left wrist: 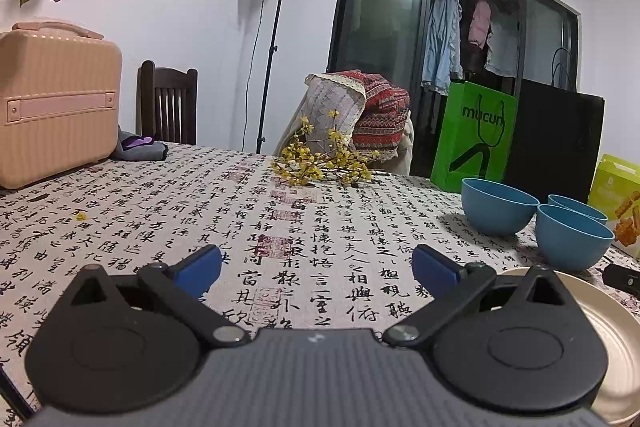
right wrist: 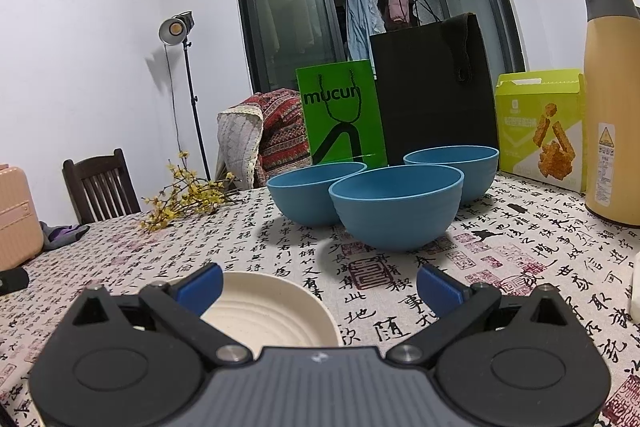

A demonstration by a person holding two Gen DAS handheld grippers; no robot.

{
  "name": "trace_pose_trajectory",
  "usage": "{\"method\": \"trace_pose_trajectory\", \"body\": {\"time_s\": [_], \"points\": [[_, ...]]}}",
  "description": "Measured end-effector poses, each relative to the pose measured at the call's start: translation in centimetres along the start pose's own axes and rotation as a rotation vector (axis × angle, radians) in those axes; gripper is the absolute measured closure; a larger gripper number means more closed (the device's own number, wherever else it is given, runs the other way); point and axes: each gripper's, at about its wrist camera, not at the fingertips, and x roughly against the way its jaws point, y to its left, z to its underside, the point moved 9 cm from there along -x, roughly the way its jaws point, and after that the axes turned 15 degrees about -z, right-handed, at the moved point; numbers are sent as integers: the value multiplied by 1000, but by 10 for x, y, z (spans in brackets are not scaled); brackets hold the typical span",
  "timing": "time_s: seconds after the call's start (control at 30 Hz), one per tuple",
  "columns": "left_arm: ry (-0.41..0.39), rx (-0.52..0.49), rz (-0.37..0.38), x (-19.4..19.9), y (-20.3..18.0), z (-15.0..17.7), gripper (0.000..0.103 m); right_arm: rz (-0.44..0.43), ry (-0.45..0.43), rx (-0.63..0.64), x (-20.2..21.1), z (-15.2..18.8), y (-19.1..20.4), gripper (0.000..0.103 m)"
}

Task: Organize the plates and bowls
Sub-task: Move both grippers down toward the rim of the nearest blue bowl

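Both the left gripper (left wrist: 316,267) and right gripper (right wrist: 319,285) are spread wide and empty over the bench (right wrist: 520,267), whose cloth bears Chinese calligraphy. Three blue bowls (right wrist: 396,207) cluster near the far edge before a green bag (right wrist: 340,115) reading "mucun"; a cream plate (right wrist: 272,315) lies at the near edge

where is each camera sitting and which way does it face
Left wrist: on the left gripper, low over the tablecloth, facing the pink case and yellow flowers; its open blue fingers show.
Right wrist: on the right gripper, facing three blue bowls and the cream plate beneath its open fingers.
Shared: bowls, plate, green bag, window.
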Motion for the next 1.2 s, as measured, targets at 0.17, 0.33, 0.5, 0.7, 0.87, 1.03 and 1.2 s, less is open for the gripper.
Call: {"method": "trace_pose_trajectory", "body": {"time_s": [0.17,0.33,0.5,0.7,0.87,1.03,1.2], "points": [[8,-9,-9,-2,-1,1,0,-3,-5,-4,1,0,0,0],[-6,-21,-11,0,-2,2,0,7,-16,-7,3,0,0,0],[-19,-85,-14,6,-15,1,0,25,-4,-11,2,0,-1,0],[30,-60,73,13,-36,-13,0,-2,41,-93,0,-5,-16,0],[-6,-66,125,23,-61,-36,0,45,58,-123,6,-16,-34,0],[-2,-73,186,28,-88,-52,0,71,35,-128,17,-34,-51,0],[10,-90,237,32,-116,-63,0,98,29,-123,23,-52,-67,0]]}}
